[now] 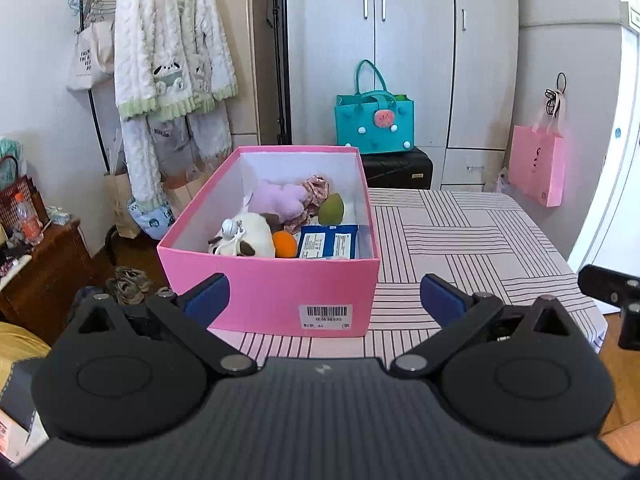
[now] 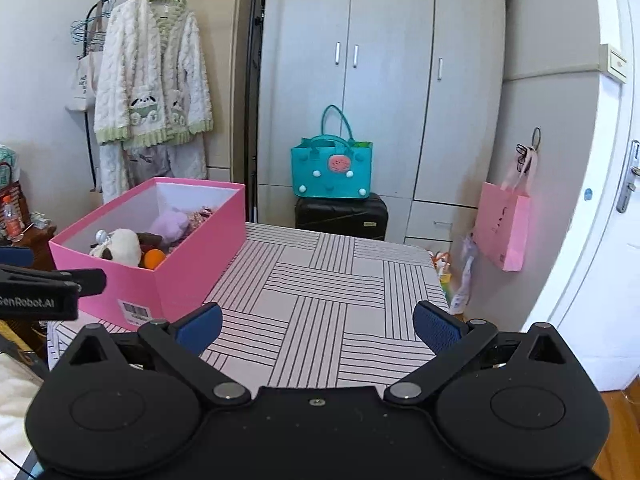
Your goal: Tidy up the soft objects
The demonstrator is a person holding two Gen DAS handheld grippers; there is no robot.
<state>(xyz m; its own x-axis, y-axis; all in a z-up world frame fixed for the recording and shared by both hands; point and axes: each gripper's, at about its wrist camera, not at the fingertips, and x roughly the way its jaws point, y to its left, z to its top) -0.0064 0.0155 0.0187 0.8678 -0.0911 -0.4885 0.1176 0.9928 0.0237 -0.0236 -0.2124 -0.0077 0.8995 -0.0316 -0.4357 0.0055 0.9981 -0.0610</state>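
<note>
A pink open box stands on the striped table. Inside lie a white plush dog, a purple plush, an orange ball, a green egg-shaped sponge, floral fabric and a blue wipes pack. My left gripper hangs open just before the box's near wall, holding nothing. My right gripper is open over bare tabletop to the box's right. The left gripper's tip shows at the right wrist view's left edge.
A teal tote sits on a black suitcase behind the table by the wardrobe. A pink paper bag hangs at right. A clothes rack with a fluffy robe stands at left.
</note>
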